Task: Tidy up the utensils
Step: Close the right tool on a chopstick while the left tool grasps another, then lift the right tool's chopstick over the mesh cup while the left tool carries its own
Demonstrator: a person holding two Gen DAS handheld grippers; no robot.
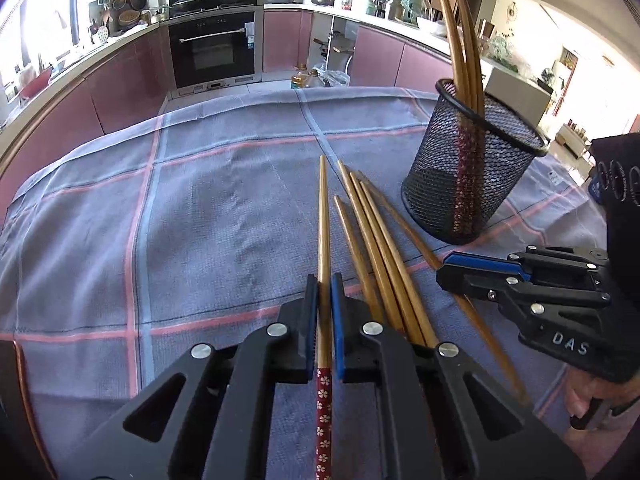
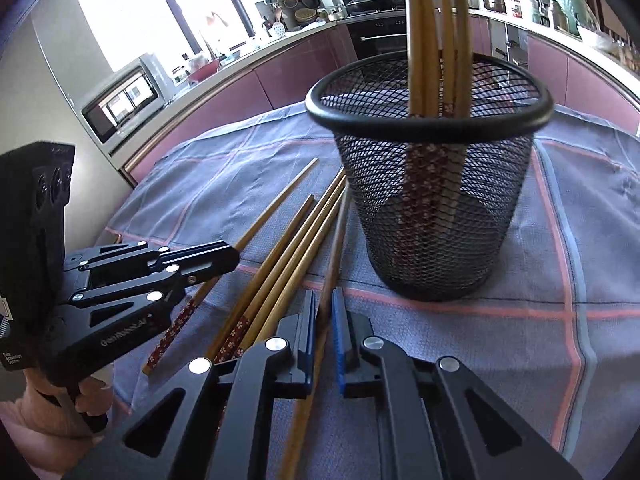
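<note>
Left wrist view shows the left gripper [image 1: 325,292] clamped on one chopstick [image 1: 323,216], the right gripper [image 2: 324,308] pinching another [image 2: 334,248], so both next need lifting into the cup [image 1: 472,168] at two o'clock.

mesh holder [image 1: 472,168] blocks right, loose chopsticks [image 1: 376,248] beside, cloth [image 1: 160,220] left seemingly open

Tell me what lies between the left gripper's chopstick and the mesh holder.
In the left wrist view, a loose bundle of chopsticks lies on the checked cloth between the left gripper's chopstick and the mesh holder.
</note>
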